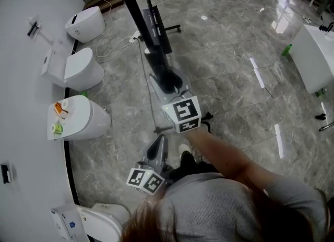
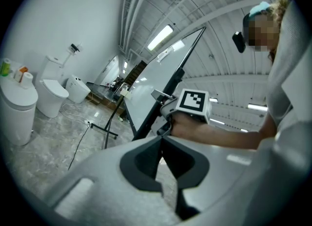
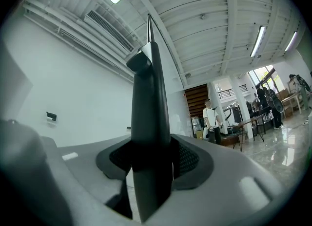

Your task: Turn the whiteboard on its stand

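Floor [image 1: 235, 79] of grey marbled stone takes up most of the head view. White wall [image 1: 23, 131] runs down its left side, with a row of toilets [image 1: 78, 70] set against it.

Whiteboard [image 2: 157, 81] is on its stand [image 1: 155, 23], just in front of the person. In the left gripper view it is tilted, white face showing, black frame round the edge. From the head view it shows nearly edge-on, as a dark bar slanting up and left from the right hand.

Person's bare right forearm [image 1: 224, 155] reaches forward to the board. Left arm is held low, close to the body.

Right hand-held gripper [image 1: 169, 82] is clamped on the whiteboard's black frame. In the right gripper view the frame edge [image 3: 151, 122] rises straight up between the two jaws, with a pad against either side of it. Marker cube [image 1: 182, 115] sits just behind the jaws.

Left hand-held gripper [image 1: 159, 149] hangs well below and short of the board, pointing toward it. Its jaws are closed tip to tip, with nothing between them, and it touches nothing.

White cable [image 1: 112, 47] loops over the floor between the toilets and the stand. Small orange and green items [image 1: 59, 118] sit on top of the third toilet; too small to identify.

Standing figure [image 3: 210, 119] and some furniture show far off in the right gripper view.
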A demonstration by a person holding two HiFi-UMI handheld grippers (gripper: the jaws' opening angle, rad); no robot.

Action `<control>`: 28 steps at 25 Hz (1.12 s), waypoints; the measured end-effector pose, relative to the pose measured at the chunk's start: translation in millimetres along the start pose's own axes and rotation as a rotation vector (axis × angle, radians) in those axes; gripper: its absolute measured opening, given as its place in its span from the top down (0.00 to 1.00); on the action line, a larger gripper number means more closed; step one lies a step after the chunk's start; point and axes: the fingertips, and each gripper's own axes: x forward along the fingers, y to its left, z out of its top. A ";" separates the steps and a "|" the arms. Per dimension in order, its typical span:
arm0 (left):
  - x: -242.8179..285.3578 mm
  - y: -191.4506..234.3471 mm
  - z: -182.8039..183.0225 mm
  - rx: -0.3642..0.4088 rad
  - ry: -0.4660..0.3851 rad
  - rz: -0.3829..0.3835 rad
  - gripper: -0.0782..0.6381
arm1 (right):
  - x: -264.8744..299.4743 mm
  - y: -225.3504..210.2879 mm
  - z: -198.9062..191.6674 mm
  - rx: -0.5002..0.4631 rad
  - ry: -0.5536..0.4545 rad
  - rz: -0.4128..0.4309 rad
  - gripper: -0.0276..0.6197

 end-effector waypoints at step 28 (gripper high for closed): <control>-63.1 -70.1 -55.5 -0.033 -0.048 0.010 0.89 | -97.8 45.3 13.0 -0.006 -0.004 0.067 0.64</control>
